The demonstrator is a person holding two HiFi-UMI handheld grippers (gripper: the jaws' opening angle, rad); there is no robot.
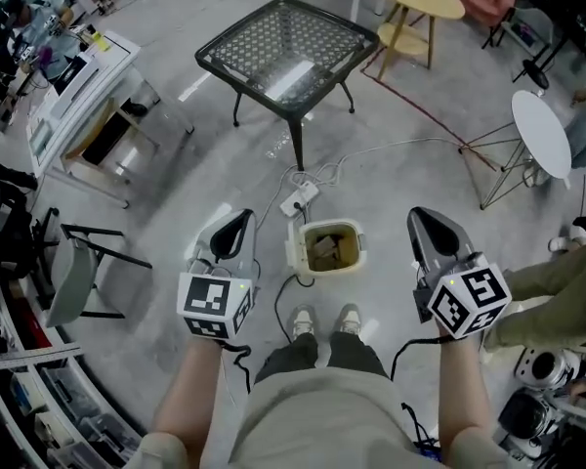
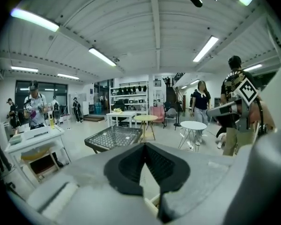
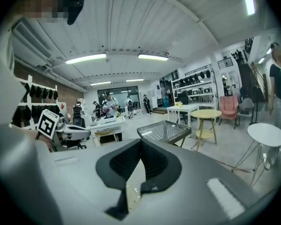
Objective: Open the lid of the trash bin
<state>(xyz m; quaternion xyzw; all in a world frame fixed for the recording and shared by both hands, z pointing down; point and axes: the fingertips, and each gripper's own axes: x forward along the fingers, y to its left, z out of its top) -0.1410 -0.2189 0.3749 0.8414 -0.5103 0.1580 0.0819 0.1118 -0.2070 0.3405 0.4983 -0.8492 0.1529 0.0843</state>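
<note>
Head view, centre of frame: trash bin stands on the floor, just above my shoes. Its mouth is uncovered. Something brownish lies inside, too small to identify. A pale flap along the bin's left edge reads as the lid, raised on edge. The hinge is not visible. The bin's outer walls are hidden, since the camera looks almost straight down on it.

Left gripper: lower left of centre, left of the bin and not touching it. In the left gripper view the jaws meet at the tips, with nothing between them. A narrow wedge of gap remains below the tips, and a cream sliver shows through it. I cannot say what that is.

Right gripper: lower right of centre, right of the bin and also apart from it. In the right gripper view the jaws are together at the tips and hold nothing. A cream patch shows in the gap below, unidentified.

The gripper bodies fill the lower half of both gripper views and hide the bin. My forearms are cut off at the bottom edge of the head view.

A white power strip lies on the floor just above the bin. A black mesh-top table stands at upper centre.
</note>
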